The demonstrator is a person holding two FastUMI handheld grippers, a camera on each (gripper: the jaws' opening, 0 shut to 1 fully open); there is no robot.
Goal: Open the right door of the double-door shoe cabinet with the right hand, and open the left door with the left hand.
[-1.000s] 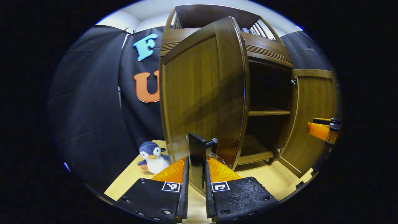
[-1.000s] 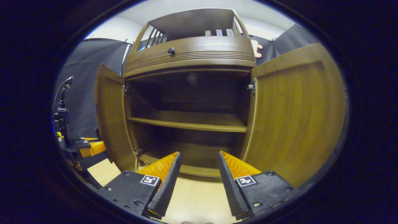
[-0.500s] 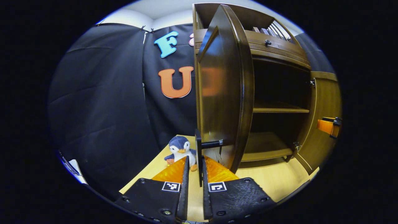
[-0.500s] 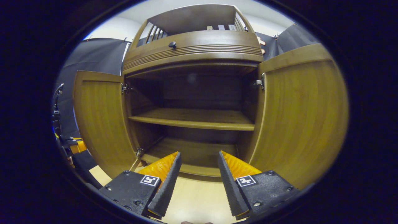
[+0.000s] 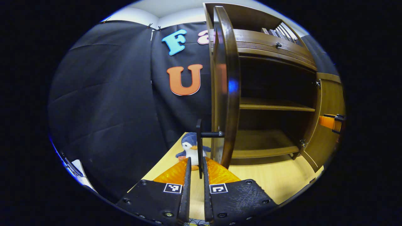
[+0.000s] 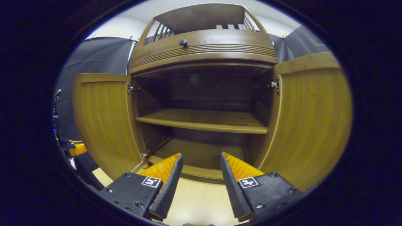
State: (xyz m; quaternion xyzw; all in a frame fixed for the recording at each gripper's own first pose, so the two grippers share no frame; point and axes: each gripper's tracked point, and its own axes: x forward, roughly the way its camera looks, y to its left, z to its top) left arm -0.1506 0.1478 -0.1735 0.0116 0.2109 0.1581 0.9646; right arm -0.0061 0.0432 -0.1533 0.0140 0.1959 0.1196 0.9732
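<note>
Left gripper view: left claw point(image 5: 195, 171) pinched black bar handle point(image 5: 199, 147) of brown wooden left door point(image 5: 223, 88), swung from half-open to edge-on | right claw point(image 6: 198, 171) spread, idle before wide-open right door point(image 6: 309, 122) | both doors open, release remaining.

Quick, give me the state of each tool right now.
Left tool: shut on the left door's black handle.
Right tool: open, holding nothing, facing the open cabinet.
</note>
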